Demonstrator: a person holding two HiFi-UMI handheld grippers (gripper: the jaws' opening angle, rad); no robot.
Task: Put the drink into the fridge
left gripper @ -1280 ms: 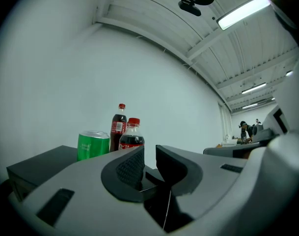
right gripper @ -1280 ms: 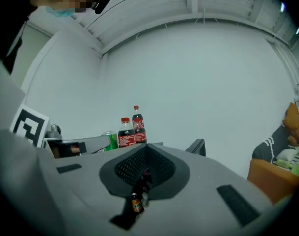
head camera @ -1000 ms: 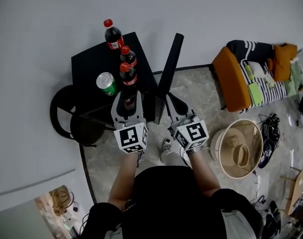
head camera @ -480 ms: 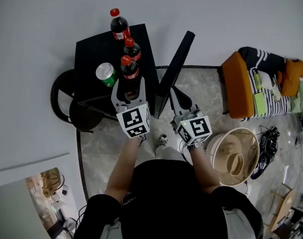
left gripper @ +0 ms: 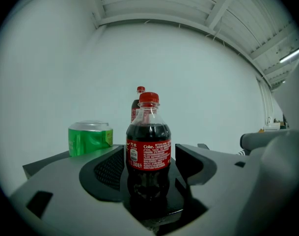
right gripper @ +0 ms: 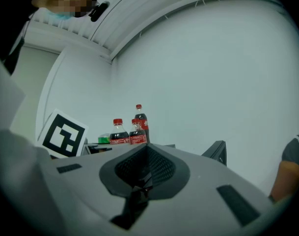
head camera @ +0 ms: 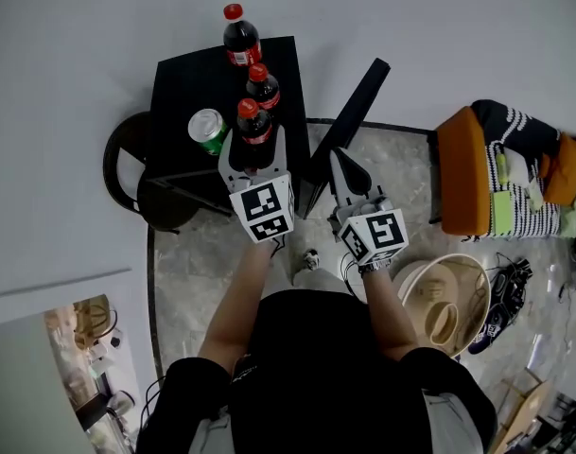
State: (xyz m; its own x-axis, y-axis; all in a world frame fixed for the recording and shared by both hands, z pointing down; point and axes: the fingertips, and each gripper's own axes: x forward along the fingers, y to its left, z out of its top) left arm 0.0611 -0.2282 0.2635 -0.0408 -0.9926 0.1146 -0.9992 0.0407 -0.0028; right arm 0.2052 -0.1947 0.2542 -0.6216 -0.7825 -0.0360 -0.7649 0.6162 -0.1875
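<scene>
Three cola bottles and a green can (head camera: 208,129) stand on the black fridge top (head camera: 188,88). My left gripper (head camera: 254,149) brackets the nearest cola bottle (head camera: 253,130), which stands upright between its fingers. In the left gripper view that nearest cola bottle (left gripper: 148,151) has a thin gap to each pad; the jaws are opening. The green can (left gripper: 90,137) is at its left, and another bottle (left gripper: 138,102) stands behind. My right gripper (head camera: 342,164) hovers beside the open fridge door (head camera: 349,126). In its own view the right gripper (right gripper: 145,168) is shut and holds nothing.
A black round stool (head camera: 127,173) stands left of the fridge. To the right are an orange seat with striped cloth (head camera: 467,178) and a round woven shade (head camera: 448,301) on the stone floor. The white wall runs behind the fridge.
The left jaws have spread away from the nearest cola bottle, which stays standing on the fridge top. The head view has shifted, and the right gripper keeps its place by the door.
</scene>
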